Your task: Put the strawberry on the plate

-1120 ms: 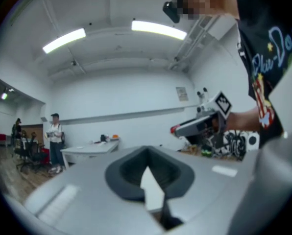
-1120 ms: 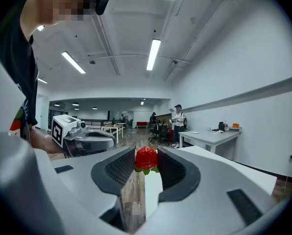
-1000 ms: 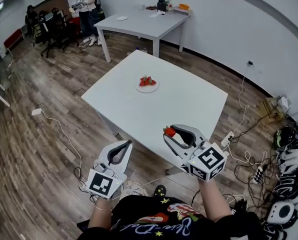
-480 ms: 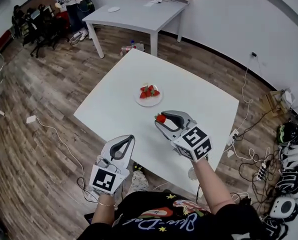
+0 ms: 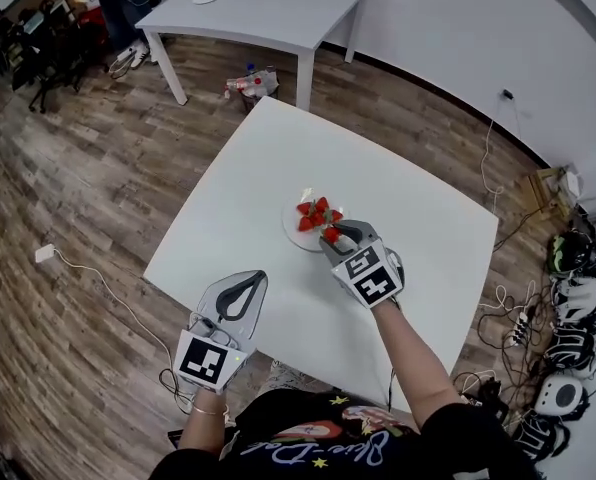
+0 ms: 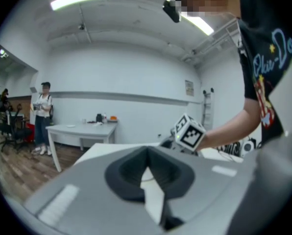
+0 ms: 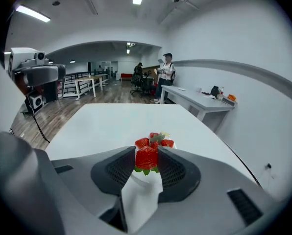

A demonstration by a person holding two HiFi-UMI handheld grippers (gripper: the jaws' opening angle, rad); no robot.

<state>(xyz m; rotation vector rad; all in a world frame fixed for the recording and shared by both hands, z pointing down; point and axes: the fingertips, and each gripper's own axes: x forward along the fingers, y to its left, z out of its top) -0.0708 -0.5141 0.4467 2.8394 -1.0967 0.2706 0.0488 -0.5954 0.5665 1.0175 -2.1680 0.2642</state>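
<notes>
The left gripper (image 5: 244, 284) hangs low by the near edge of the white table (image 5: 248, 178). Its jaws are pressed together and hold nothing.

The right gripper (image 5: 335, 233) has moved. A second ago it was back at the table's near edge. Now it is out over the middle, right at the plate (image 5: 288, 225). Its jaws squeeze the strawberry (image 7: 146, 157), which is at the plate's near rim.

So the carrying looks almost done. I think only lowering and letting go are left. Other strawberries (image 5: 315, 212) already lie on the plate, so the new one needs a free spot.

Farther off, a second table (image 5: 268, 13) stands by the wall, with a person (image 7: 166, 76) beside it.
</notes>
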